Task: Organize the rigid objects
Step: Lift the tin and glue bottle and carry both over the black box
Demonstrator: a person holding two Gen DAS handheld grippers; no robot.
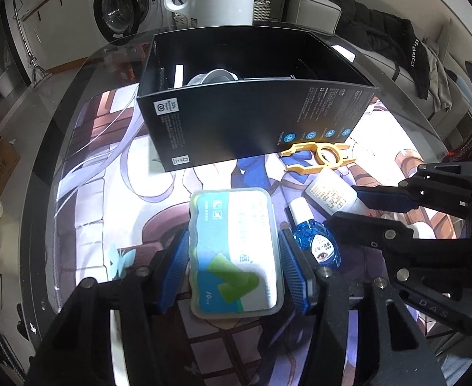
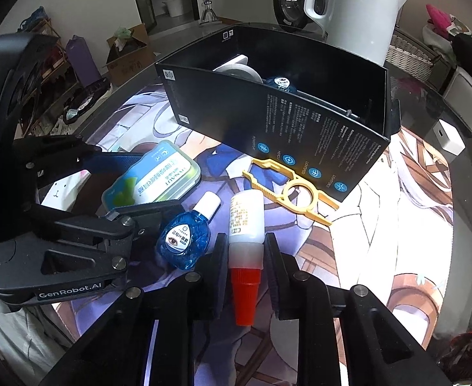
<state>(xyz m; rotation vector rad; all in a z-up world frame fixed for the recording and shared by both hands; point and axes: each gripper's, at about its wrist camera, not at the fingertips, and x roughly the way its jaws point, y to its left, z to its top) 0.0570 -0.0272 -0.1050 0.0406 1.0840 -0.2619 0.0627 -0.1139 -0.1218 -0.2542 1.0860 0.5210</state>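
Bracketing the flat teal case [image 1: 234, 252] w/ our left gripper [image 1: 234, 270], we see both blue pads [image 1: 176, 267] right at its long sides, low center of the left wrist view; looks clenched on it, tho the case also rests on the printed mat [image 1: 107, 225]. In the right wrist view the same case [image 2: 154, 177] sits mid-left, w/ the left gripper's fingers either side.

Our right gripper [image 2: 245, 254] straddles the white bottle w/ red cap [image 2: 245, 234] at bottom center of the right view, cap pointing toward the camera. Jaws stand close on both sides of the bottle body; we can't tell if they're actually pressing it or just beside it.

Just left of that bottle lies the blue eye-drop bottle [image 2: 184, 238], white cap toward the upper right; in the left view it's [image 1: 316, 241] at lower right, next to the case.

The yellow plastic tool [image 2: 287, 189] lies flat at center-right, near the black box [image 2: 300, 135], which fills the upper middle. Inside the box we see a gray round item [image 2: 239, 72] and a second blue bottle [image 2: 281, 84]. White kettle [image 2: 351, 6] stands behind the box, top right.
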